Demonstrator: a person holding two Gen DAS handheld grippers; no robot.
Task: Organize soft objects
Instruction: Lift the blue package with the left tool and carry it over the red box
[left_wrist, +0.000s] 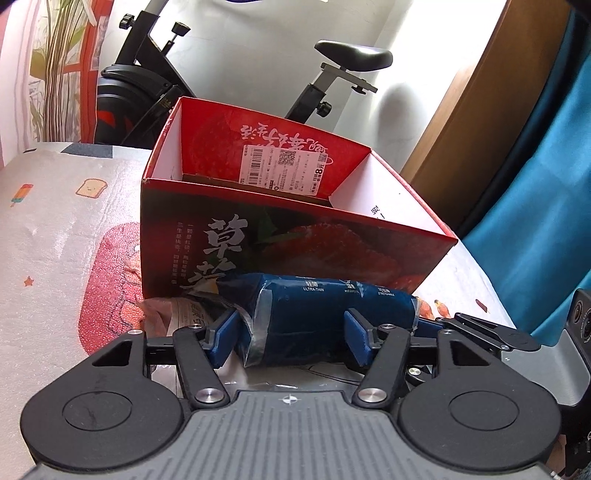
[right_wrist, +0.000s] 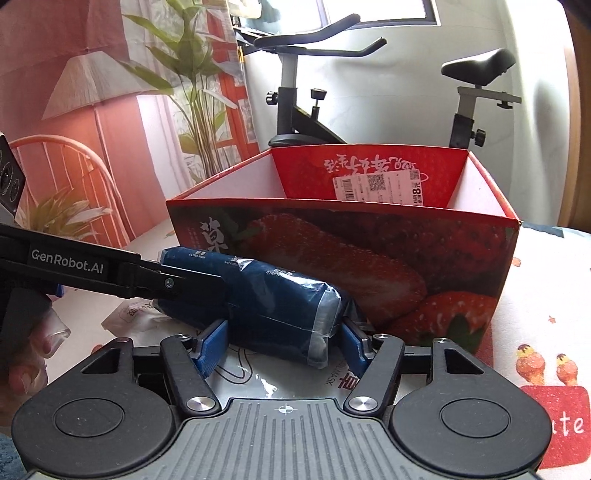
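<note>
Blue soft pack (left_wrist: 325, 314) lies before the box, both grippers (left_wrist: 291, 339) (right_wrist: 284, 341) angled down, clamping it.

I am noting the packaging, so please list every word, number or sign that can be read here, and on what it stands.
"ULTRA-THIN": dark blue soft pack, white print.
"GenRobot.AI": left gripper, on its arm.
"8": white shipping label inside the red strawberry box.
"MASK": flat packet under the pack.
Large Chinese characters on the box front and the label's barcode text: too small or distorted.
</note>
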